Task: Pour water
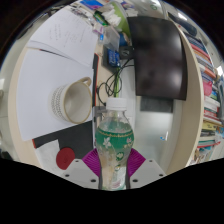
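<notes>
A clear plastic water bottle with a white cap and a green label stands upright between my fingers. Both magenta pads press against its sides, so my gripper is shut on the bottle. Beyond and to the left of the bottle, a white bowl-like cup sits on the white table. The bottle's base is hidden below the fingers.
A red round object lies just left of the left finger. A black monitor or panel stands beyond the bottle to the right, with cables in front. Papers lie at the far left. Shelves of books line the right.
</notes>
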Available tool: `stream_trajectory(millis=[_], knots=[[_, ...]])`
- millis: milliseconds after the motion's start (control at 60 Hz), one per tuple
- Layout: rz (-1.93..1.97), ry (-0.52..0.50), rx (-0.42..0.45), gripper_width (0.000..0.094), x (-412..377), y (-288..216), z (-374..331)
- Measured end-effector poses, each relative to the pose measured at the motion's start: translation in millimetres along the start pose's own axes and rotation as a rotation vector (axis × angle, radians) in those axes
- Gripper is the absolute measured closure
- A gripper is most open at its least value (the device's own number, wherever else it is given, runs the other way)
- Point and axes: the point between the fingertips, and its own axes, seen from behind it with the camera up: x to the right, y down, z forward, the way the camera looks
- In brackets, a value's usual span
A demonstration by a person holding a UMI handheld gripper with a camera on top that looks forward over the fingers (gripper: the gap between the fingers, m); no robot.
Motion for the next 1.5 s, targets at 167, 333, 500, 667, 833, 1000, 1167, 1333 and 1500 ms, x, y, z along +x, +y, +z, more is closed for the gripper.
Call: stream_trajectory(millis=[167, 333, 500, 667, 833, 1000, 1167, 1333, 1500], knots=[[-0.302, 0.033, -0.061, 0.0631, 6.3, 6.3, 17.4], [-0.447, 0.041, -0.093, 0.0629, 9.1, 2.5, 26.4], [-0.398, -0.008, -0.087, 0.0631, -4.9, 1.2, 30.0], [0.028, -0.068, -0.023, 0.0629, -5.3, -4.7, 11.0], [0.683, -0.109, 0.119, 0.0611, 20.8, -16.4, -14.8], [1.218, -0.156, 0.204, 0.0613, 32.2, 8.9, -13.1], [1.486, -0.145, 0.211, 0.0613, 11.4, 48.0, 10.9], [1.566, -0.134, 0.207, 0.0613, -17.2, 62.4, 37.0], [1.597, -0.14, 0.247, 0.0612, -31.9, 55.4, 52.0]])
